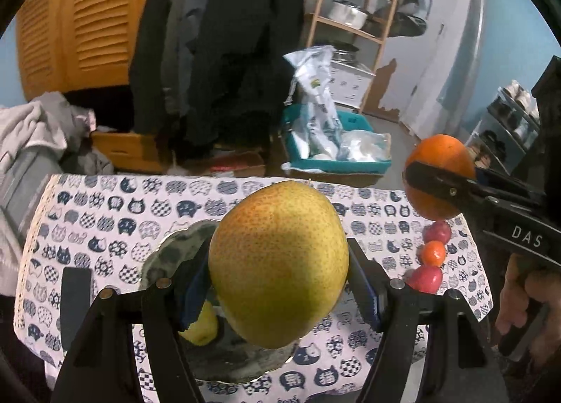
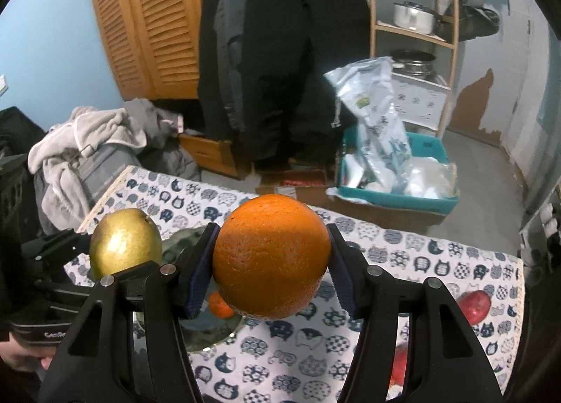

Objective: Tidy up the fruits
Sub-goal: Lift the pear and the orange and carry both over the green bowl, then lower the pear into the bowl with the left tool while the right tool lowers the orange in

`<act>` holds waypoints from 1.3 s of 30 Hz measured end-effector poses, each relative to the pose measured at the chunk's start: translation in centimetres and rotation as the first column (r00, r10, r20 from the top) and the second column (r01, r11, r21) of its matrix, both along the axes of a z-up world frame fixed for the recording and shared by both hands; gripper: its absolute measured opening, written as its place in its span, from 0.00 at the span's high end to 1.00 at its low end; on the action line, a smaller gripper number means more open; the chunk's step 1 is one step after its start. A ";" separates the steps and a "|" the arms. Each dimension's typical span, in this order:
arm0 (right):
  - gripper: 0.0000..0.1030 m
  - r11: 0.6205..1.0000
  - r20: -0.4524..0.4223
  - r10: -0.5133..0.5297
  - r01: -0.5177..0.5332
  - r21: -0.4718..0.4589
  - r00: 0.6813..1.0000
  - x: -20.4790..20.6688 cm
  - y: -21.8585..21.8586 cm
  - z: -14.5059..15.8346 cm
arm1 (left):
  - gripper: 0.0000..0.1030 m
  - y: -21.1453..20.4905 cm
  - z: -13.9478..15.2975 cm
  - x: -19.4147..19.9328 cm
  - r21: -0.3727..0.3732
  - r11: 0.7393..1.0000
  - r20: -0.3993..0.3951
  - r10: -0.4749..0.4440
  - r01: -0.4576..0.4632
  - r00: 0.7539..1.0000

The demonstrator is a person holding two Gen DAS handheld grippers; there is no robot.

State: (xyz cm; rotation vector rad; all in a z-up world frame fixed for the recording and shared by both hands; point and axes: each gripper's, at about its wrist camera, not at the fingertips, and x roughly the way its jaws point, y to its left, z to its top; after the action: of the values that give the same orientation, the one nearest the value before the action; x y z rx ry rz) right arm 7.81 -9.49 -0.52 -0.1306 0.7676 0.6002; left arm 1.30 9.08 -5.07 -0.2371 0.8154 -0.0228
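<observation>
Clamping a pear (image 1: pixel 278 262), the left tool (image 1: pixel 278 283); right tool (image 2: pixel 271 262) grips an orange (image 2: pixel 271 255).

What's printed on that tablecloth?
Navy cat heads on the white tablecloth, clearest in the right wrist view.

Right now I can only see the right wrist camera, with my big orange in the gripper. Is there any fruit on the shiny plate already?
Observer: Yes. The left wrist view shows a yellow fruit on the plate, below the pear held in the left gripper.
Operator: I see two red fruits near the table edge. Is anything else there?
Observer: A small orange fruit sits in a row between the upper red fruit and the lower red fruit.
Operator: What's on the plate's other side?
Observer: A dark flat rectangle lies on the cat-print cloth.
</observation>
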 end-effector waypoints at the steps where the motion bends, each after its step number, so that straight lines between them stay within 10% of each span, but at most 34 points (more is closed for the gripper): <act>1: 0.43 1.000 -0.002 0.005 -0.005 -0.001 1.000 0.0 0.3 -0.1 | 0.30 0.5 -0.1 -0.1 -0.002 1.000 -0.002 0.009 -0.009 1.000; 39: 0.43 0.991 -0.220 0.078 -0.101 -0.092 0.972 3.6 9.0 -12.9 | 0.30 8.0 -14.4 4.7 -0.051 0.982 -0.286 0.162 -0.184 0.944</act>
State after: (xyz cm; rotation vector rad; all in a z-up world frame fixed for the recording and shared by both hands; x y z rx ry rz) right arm 11.42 -0.52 -13.42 -0.1972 1.0086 0.6682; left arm 6.04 17.06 -19.49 -0.3910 1.0750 0.1485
